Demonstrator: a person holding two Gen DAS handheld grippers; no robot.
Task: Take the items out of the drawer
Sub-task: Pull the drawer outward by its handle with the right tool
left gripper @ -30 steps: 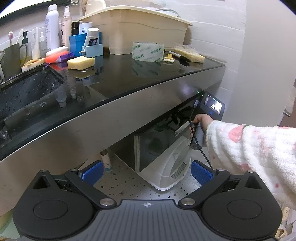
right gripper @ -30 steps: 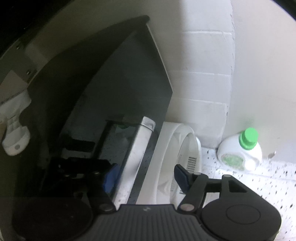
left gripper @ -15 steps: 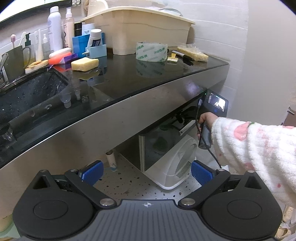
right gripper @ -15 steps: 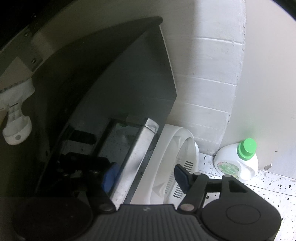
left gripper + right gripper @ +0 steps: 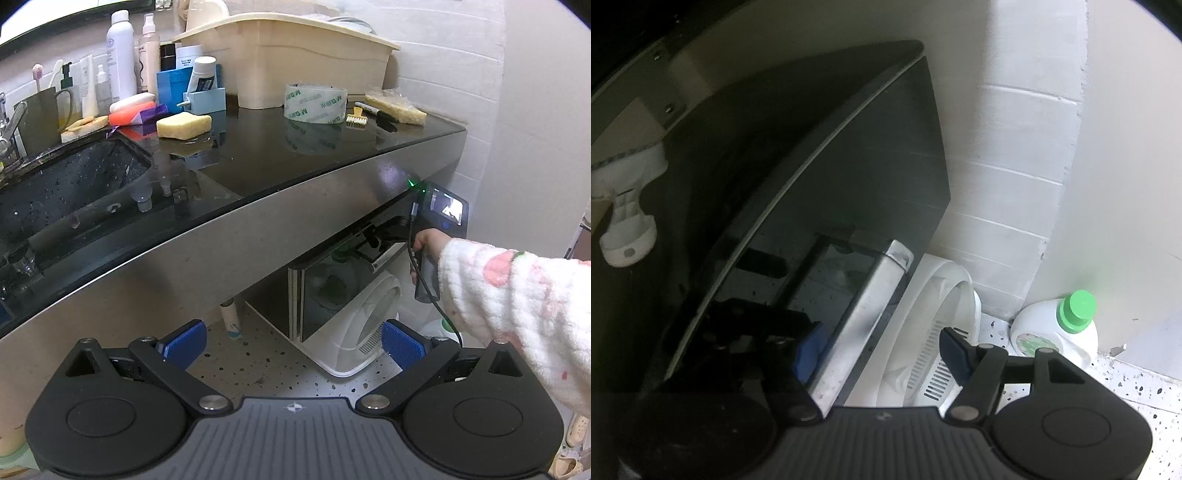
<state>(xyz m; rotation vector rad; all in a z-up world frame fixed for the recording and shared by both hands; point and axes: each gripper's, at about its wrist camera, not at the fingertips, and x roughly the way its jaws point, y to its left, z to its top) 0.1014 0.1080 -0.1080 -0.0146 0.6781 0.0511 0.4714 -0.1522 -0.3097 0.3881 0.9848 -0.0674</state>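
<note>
In the left wrist view a steel-fronted drawer [image 5: 258, 236] runs under the black countertop [image 5: 295, 155]. My right gripper [image 5: 380, 236] reaches under its lower edge at the right end; the hand [image 5: 428, 240] holds it there. In the right wrist view the right gripper [image 5: 882, 350] is open, its left finger behind the dark drawer front [image 5: 812, 221] and its right finger in front, astride the metal bottom edge [image 5: 864, 321]. My left gripper [image 5: 291, 343] is open and empty, held back from the counter. The drawer's contents are hidden.
On the counter stand a tape roll [image 5: 316, 101], a yellow sponge [image 5: 183, 125], a beige tub [image 5: 295, 62] and several bottles [image 5: 122, 55]. A sink [image 5: 62, 184] lies at left. Below are a white appliance [image 5: 354, 332] and a green-capped bottle [image 5: 1060, 332] on the speckled floor.
The right gripper has risen along the drawer's underside and the view has pulled back a little. The left gripper has drifted left and up; both stay open.
</note>
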